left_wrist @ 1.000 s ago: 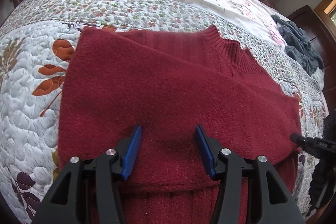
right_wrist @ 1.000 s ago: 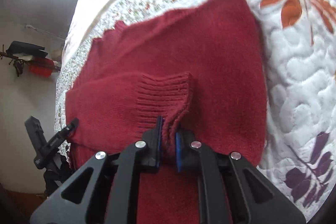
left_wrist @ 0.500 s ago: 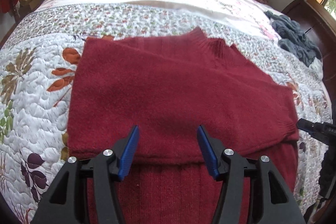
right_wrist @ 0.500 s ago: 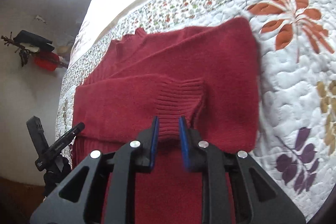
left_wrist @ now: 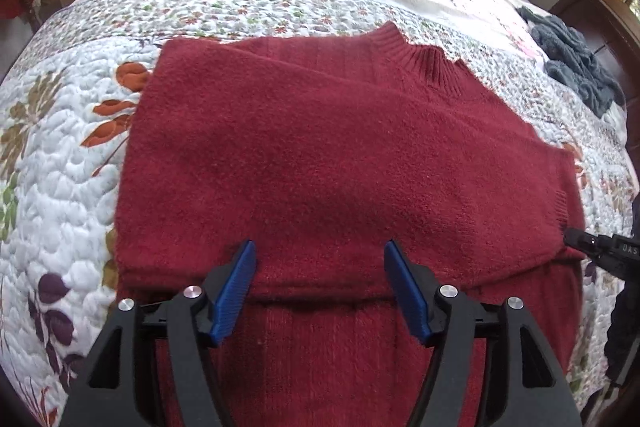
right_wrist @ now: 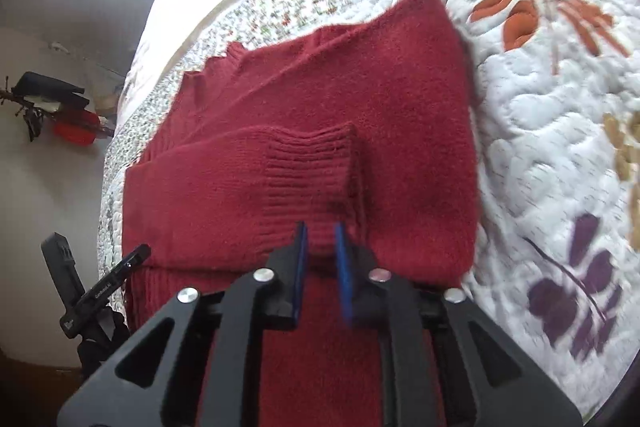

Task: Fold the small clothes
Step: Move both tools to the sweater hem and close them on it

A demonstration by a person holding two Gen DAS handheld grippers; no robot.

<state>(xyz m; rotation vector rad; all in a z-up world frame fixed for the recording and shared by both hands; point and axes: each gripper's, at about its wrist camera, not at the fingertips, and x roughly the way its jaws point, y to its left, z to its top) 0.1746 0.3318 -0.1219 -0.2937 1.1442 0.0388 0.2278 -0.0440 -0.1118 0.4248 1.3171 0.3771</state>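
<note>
The red sweater lies flat on the bed's quilt, sleeve cuff folded across its chest so the shape ends up compact. Right claw sits narrow around the cuff's edge, maybe pinching it, can't tell. Left claw hangs wide and empty over the sweater's lower half, probably waiting for the next fold.

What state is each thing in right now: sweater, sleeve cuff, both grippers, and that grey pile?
Red sweater: flat on the quilt, sleeves folded across the body.
Ribbed cuff: lying on the sweater, near edge between the right fingers.
Left gripper: open, empty, over the sweater.
Right gripper: partly open around the cuff.
Grey cloth: crumpled, unfolded.
</note>
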